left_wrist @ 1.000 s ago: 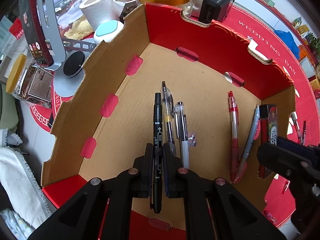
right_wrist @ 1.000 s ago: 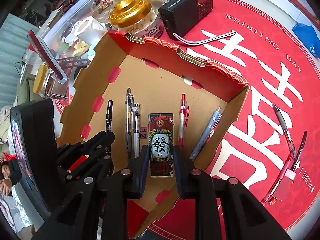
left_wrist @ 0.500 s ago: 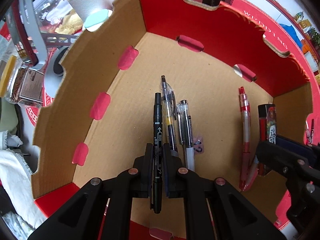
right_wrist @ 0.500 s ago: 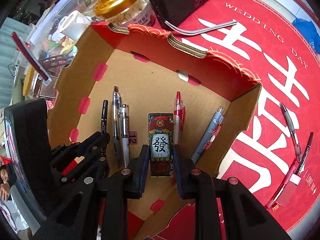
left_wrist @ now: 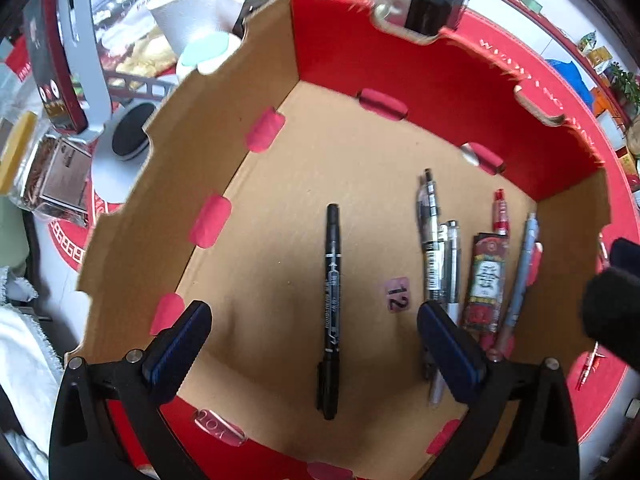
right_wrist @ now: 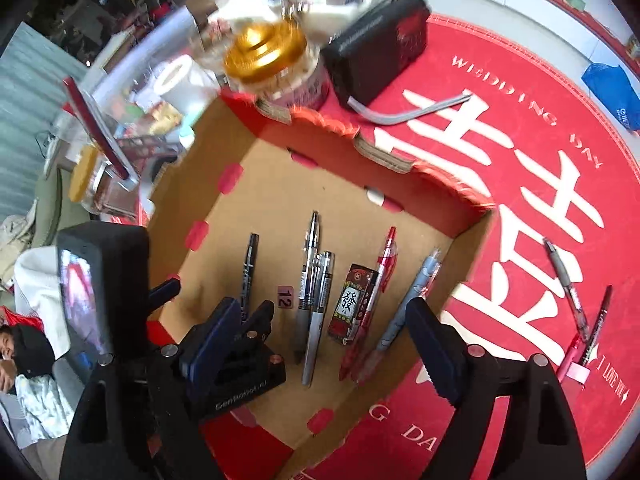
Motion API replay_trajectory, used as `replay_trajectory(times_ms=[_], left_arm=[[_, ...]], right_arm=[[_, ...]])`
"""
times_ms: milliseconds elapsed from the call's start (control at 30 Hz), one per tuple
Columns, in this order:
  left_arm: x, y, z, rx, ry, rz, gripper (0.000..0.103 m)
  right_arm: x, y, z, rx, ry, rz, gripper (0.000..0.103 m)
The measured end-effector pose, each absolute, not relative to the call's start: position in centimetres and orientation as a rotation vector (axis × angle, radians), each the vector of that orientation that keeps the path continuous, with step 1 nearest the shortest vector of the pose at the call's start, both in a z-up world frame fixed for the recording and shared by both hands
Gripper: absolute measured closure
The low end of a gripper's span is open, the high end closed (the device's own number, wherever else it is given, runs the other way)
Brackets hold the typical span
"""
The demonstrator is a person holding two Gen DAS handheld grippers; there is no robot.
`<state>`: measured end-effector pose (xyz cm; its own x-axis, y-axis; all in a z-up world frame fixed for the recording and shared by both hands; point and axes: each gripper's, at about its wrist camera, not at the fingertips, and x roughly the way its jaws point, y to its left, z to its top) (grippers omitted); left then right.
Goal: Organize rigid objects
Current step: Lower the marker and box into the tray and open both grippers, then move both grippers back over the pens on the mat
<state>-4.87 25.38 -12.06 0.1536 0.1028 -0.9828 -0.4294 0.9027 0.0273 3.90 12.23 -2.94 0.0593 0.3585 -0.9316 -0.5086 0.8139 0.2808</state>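
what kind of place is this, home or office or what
Probably a lived-in home: a round table under a red "wedding day" mat, crowded with a gold-lidded jar, a tissue roll and a small black radio behind the cardboard box.

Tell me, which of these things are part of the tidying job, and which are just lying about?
Part of the job:
- box
- black marker
- clear pens
- card pack
- red pen
- blue-grey pen
- pens on the mat
- left tongs and right tongs, both open

Lying about:
- gold-lidded jar
- black radio
- paper roll
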Motion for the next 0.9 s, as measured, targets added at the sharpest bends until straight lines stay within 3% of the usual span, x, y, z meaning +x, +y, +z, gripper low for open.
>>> replay_trajectory(times_ms=[233,567,767,800,900], left_arm=[[-4.4,20.5,-8.8,-0.249,1.322,0.258,0.000],[-3.7,9.8,-6.8,-0.163,1.345,0.056,0.000],[-3.0,5.2,-6.5,-0.154,1.376,-0.002,0.000],[-2.7,4.9,-6.6,-0.162,1.380,0.000,0.000],[-1.5,3.7,-6.9,-0.200,1.392,0.014,0.000]], right_arm=[[1.3,3.3,-2.1,-0.165,1.344,0.565,0.017],[-6.9,-4.9,-11.0,-0.443,1.569,0.561,0.017],[-8.9,-4.5,-14.1,-0.590,1.548,0.676,0.018],[-8.9,-4.5,-14.4,-0.603,1.546,0.678,0.019],[-8.5,-4.7,-14.5,-0.640,1.498,0.646,0.036]])
